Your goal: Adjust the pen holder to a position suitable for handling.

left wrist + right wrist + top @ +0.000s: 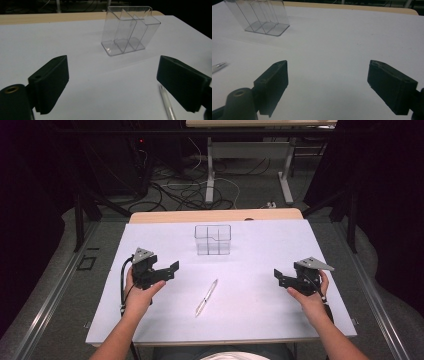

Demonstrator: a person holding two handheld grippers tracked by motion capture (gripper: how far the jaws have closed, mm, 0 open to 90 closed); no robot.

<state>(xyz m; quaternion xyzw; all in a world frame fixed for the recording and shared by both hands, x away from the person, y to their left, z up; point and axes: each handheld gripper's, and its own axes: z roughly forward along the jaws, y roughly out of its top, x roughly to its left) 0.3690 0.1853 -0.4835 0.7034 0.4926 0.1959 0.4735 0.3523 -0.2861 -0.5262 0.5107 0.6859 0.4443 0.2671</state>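
One pen [206, 297], one clear divided holder [212, 240] and two grippers lie over one table [280, 310].

Pen [206, 297] flat before clear organizer [213, 240]

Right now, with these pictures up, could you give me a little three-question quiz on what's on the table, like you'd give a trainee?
1. True or false: the pen stands inside the clear holder.
2. Which is nearer the pen: A, the left tool, or B, the right tool?
3. Fill in: both tools have their jaws ____.

Key
1. False. The pen lies flat on the white table cover, on the person's side of the holder, and the holder looks empty.
2. A. In the left gripper view the pen shows beside that tool's jaw.
3. Open, with nothing between them.
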